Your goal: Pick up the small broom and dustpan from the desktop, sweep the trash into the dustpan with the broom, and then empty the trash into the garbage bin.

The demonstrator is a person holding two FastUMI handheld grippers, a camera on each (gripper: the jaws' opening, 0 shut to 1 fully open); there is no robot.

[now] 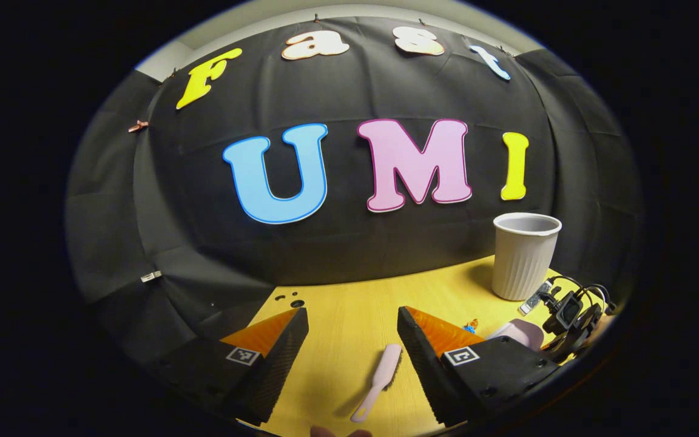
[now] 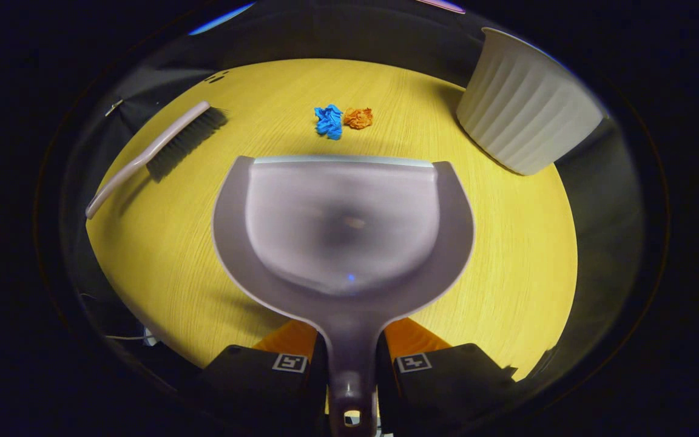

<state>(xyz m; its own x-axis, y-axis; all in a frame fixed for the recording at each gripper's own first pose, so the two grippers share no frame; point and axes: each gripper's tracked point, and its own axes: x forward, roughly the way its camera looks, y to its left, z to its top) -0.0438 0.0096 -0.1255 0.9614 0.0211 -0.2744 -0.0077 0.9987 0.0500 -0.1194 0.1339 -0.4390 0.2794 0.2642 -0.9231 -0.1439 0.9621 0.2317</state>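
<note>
Left hand-held gripper [image 1: 352, 328]: jaws spread wide apart, nothing between the fingers, both fingers [image 1: 283, 358] angled downward toward the bench [image 1: 349, 309]. Right hand-held gripper [image 2: 351, 364]: jaws drawn close together, both fingers pressed against the dustpan handle [image 2: 349, 358], which runs between them toward 12 o'clock. In the left gripper view, the right hand-held gripper [image 1: 571, 318] sits at about 4 o'clock, low over the bench.

A pale dustpan [image 2: 342, 224] sits flat, mouth toward two paper scraps, blue [image 2: 329, 121] and orange [image 2: 358, 118]. The brush [image 2: 155, 152] lies left; the ribbed bin [image 2: 522, 112] stands right.
</note>
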